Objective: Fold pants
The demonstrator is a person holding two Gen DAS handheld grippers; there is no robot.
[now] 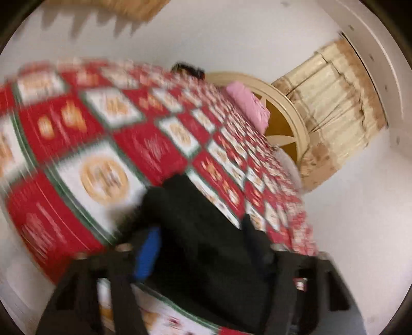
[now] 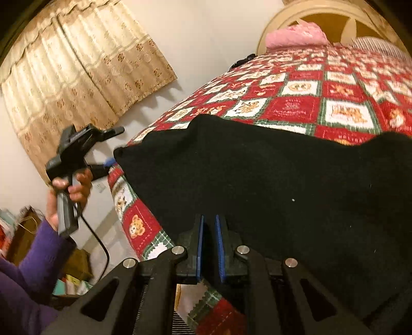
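Black pants (image 2: 283, 193) lie spread over a red, white and green patchwork quilt (image 2: 296, 105) on a bed. My right gripper (image 2: 209, 221) sits at their near edge, its blue pads almost together with black cloth in the narrow gap. At the bed's left edge a hand (image 2: 77, 185) holds my left gripper (image 2: 114, 147). Its jaws stand apart around the pants' corner, with wall showing between them. The blurred left wrist view shows the pants (image 1: 200, 206) bunched between the fingers of the left gripper (image 1: 203, 239). One blue pad (image 1: 148, 255) shows there and cloth covers the other finger.
A pink pillow (image 2: 296, 36) rests by the round cream headboard (image 2: 278, 18) at the far end. Beige curtains (image 2: 77, 64) hang on the white wall. A purple sleeve (image 2: 38, 257), a black cable (image 2: 100, 244) and bags on the floor (image 2: 23, 232) fill the lower left.
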